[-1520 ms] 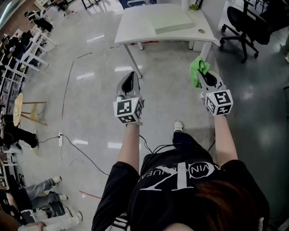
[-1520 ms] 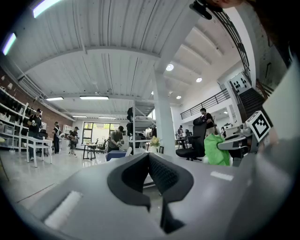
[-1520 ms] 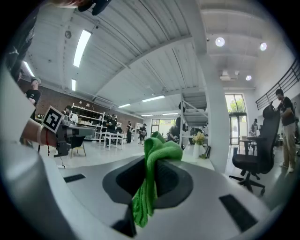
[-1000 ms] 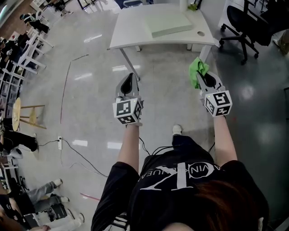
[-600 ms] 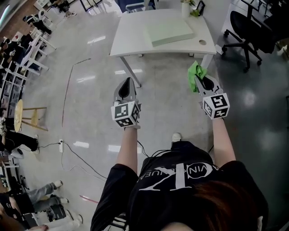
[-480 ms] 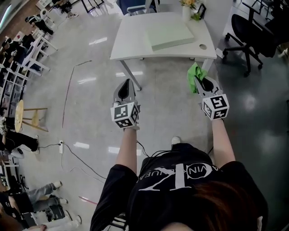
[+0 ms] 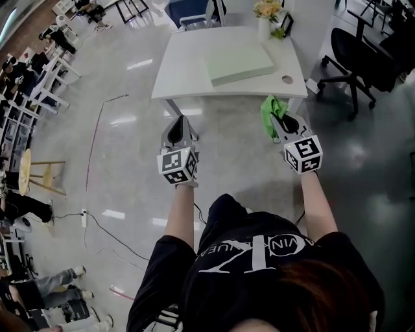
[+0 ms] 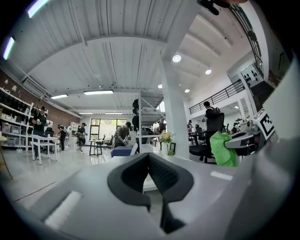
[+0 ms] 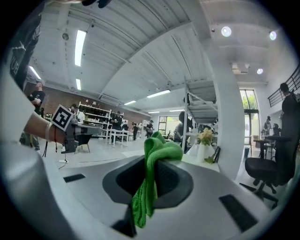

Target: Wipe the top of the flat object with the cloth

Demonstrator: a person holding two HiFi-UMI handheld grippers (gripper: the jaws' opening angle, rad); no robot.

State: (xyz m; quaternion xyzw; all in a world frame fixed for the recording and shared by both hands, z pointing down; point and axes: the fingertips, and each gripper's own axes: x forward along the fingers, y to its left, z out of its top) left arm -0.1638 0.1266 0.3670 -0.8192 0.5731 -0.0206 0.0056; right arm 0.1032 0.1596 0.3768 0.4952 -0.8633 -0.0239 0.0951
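Observation:
A pale green flat slab [image 7: 239,65] lies on the white table [image 7: 185,71] ahead of me in the head view. My right gripper [image 7: 275,120] is shut on a green cloth [image 7: 268,112], which bunches out past the jaw tips [image 9: 151,178]. It hangs over the floor, short of the table's front edge. My left gripper [image 7: 179,123] is shut with nothing in it [image 8: 151,176], also over the floor just in front of the table. From the left gripper view the cloth [image 8: 223,149] and the right gripper show at the right.
A vase of flowers [image 7: 268,14] and a small frame stand at the table's far edge. A round hole [image 7: 285,79] is in the table's right corner. Black office chairs [image 7: 353,58] stand to the right. People and white tables [image 7: 45,61] fill the far left. A cable [image 7: 110,224] runs on the floor.
Both grippers and I have moved forward toward the table; the table and slab now sit nearer the gripper tips. The grip on the cloth is unchanged.

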